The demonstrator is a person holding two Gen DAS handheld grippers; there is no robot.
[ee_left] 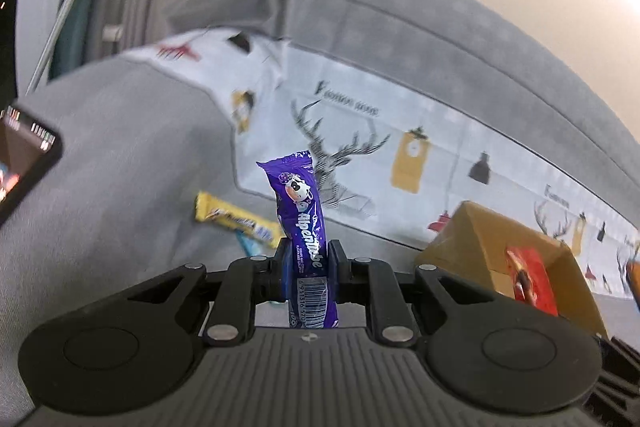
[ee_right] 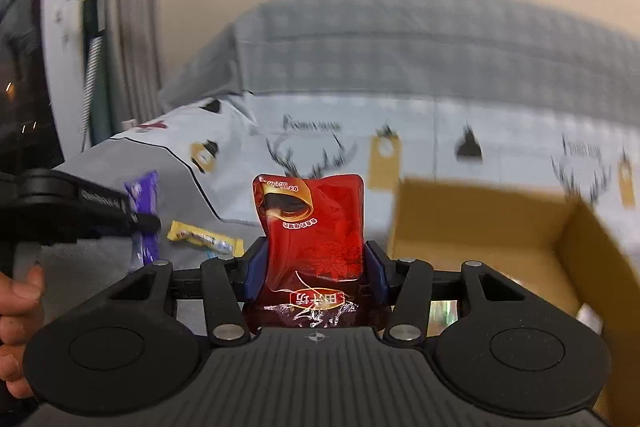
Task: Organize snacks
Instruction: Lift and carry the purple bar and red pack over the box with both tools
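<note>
Left wrist view. Your left gripper (ee_left: 307, 259): fingers narrow, clamped on a purple Alpenliebe candy stick (ee_left: 303, 223) that stands upright between the pads, barcode end down, raised clear of the grey sofa seat (ee_left: 120, 167). Behind it, lying on the seat: a yellow snack bar (ee_left: 236, 219), with a light-blue wrapper (ee_left: 252, 246) just beside it and partly hidden by the gripper. To the right: an open cardboard box (ee_left: 472, 239) resting on the seat, a red packet (ee_left: 528, 279) visible inside. Backdrop: a pale cover with deer print (ee_left: 400, 131) over the grey sofa back (ee_left: 420, 39). At the left edge: a dark phone screen (ee_left: 24, 155).

Right wrist view. Your right gripper (ee_right: 316, 267): fingers moderately apart, pressing both sides of a red snack pouch (ee_right: 316, 227) held upright, top edge toward the sofa back. To the right and just beside it: the cardboard box, its interior wall (ee_right: 480, 227) facing you; contents cannot be made out here. To the left: your left gripper, seen from the side and blurred, with the purple stick in its grip. Beyond it, the yellow snack bar lies on the seat. Your left hand (ee_right: 16, 311) shows at the left edge.
</note>
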